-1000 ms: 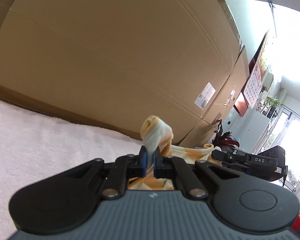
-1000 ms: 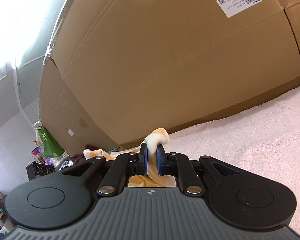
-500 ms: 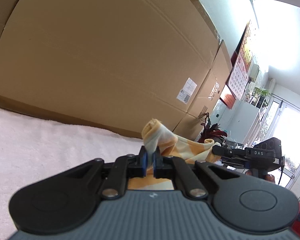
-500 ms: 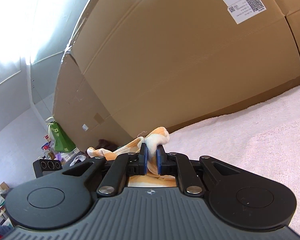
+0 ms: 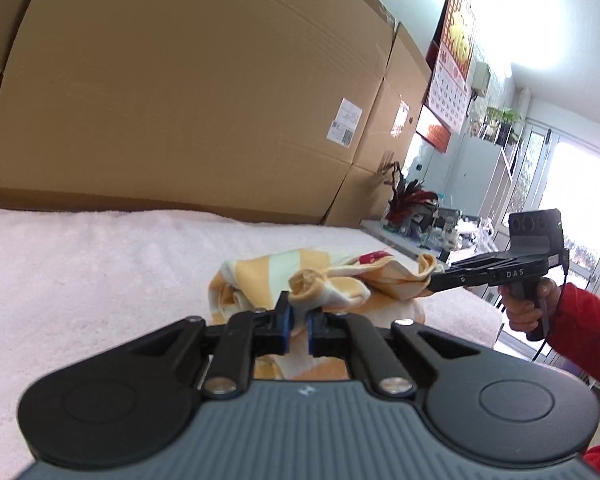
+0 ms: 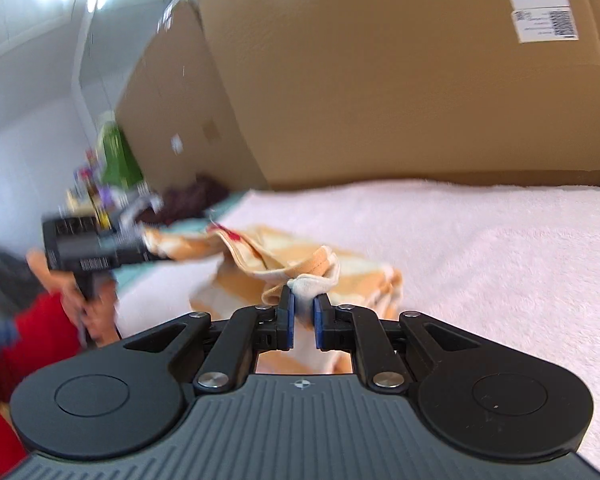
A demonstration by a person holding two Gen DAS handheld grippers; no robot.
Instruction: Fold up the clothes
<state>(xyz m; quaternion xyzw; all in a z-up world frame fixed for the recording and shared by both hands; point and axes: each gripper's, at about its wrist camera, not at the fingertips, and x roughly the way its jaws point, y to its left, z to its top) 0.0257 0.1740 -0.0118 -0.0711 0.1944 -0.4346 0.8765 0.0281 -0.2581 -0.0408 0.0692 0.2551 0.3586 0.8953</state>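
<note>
Garment pinched at two points and held over the towel

The garment (image 5: pixel 324 280), a soft, light cloth in orange and cream, is clamped at a bunched edge by the left gripper (image 5: pixel 297 322), whose jaws are pressed together on a rolled wad just ahead of the pads. A second bunched edge is clamped in the right gripper (image 6: pixel 303 322), its jaws nearly together on the thin fold. Between the two grips the cloth sags and its lower part rests crumpled on the towel (image 6: pixel 480 248) ahead of and below both jaws. It is judged limp and unbreakable, likely to slide out of a shallow pinch; hold is best taken on hems or corners, deep between the pads. Boxes (image 5: pixel 188 92) stand well beyond.
</note>
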